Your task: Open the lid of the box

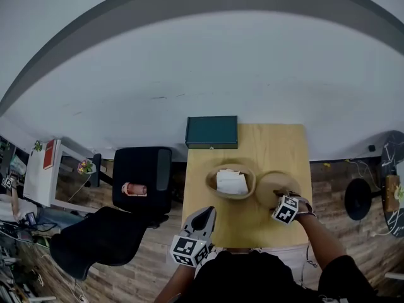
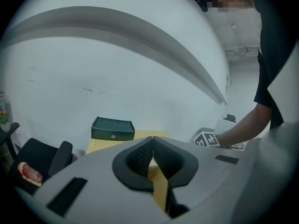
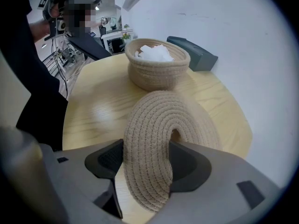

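My right claw [image 3: 147, 160] is clamped on the lid [image 3: 163, 125]. The lid is a round, flat thing made of coiled rope, and its near edge is bent up and squeezed between the two dark pads. The far part of the lid lies on the wooden table [image 3: 98, 106]. The lid is off the woven box [image 3: 156, 71] and sits just beside it, on the side nearer my right claw. I cannot tell if the two touch. The woven box is a round rope bowl. It stands upright near the middle of the table, open at the top, with something white and crumpled [image 3: 154, 52] inside it. Behind the woven box, at the far edge of the table by the pale wall, there is a flat dark green case [image 1: 211, 132] with its top closed. My left claw [image 2: 153, 157] is pinched closed with nothing in it, and its pads meet at the tips. It hangs in the air at the near edge of the table, well apart from the woven box, and points past it toward the green case. To the left of the woven box, off the table, stands a black chair [image 1: 142, 175].
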`<state>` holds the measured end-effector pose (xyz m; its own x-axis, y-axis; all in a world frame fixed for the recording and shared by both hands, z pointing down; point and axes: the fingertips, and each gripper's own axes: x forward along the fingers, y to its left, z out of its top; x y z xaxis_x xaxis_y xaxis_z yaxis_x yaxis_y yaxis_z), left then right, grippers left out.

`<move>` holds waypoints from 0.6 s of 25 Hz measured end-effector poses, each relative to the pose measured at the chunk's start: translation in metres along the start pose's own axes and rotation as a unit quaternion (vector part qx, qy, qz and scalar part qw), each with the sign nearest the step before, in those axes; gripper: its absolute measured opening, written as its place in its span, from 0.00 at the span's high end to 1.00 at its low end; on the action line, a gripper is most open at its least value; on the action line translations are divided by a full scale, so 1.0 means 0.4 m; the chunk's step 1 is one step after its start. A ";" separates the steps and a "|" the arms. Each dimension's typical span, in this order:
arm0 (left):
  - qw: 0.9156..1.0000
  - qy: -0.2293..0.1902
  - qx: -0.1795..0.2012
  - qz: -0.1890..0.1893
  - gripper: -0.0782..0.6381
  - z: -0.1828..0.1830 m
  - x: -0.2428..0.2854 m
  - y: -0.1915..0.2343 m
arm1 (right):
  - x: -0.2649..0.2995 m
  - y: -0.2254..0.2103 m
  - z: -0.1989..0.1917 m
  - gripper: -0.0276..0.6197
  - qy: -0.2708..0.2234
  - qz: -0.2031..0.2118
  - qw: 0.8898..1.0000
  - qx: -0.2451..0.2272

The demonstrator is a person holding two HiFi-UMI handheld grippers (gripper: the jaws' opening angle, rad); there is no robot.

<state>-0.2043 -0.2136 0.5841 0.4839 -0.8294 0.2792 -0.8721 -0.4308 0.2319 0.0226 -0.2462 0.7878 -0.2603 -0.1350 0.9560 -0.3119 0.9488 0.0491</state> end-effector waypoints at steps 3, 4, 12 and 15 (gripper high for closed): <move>1.000 -0.001 -0.006 -0.001 0.86 -0.001 0.016 -0.006 | 0.013 -0.003 -0.008 0.47 0.000 0.008 1.000 0.003; 1.000 -0.002 -0.010 -0.002 0.86 0.001 0.022 -0.010 | 0.015 -0.004 -0.008 0.47 -0.002 0.009 1.000 0.004; 1.000 -0.010 -0.005 -0.018 0.86 0.020 0.041 -0.041 | -0.028 -0.013 0.030 0.37 -0.039 -0.015 0.999 0.005; 1.000 -0.009 -0.005 -0.019 0.86 0.020 0.038 -0.040 | -0.106 -0.028 0.090 0.40 -0.083 -0.047 0.995 0.010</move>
<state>-0.1836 -0.2221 0.5770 0.5151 -0.8189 0.2532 -0.8524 -0.4585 0.2512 0.0042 -0.2614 0.7362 -0.3761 -0.2699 0.8864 -0.3593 0.9243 0.1290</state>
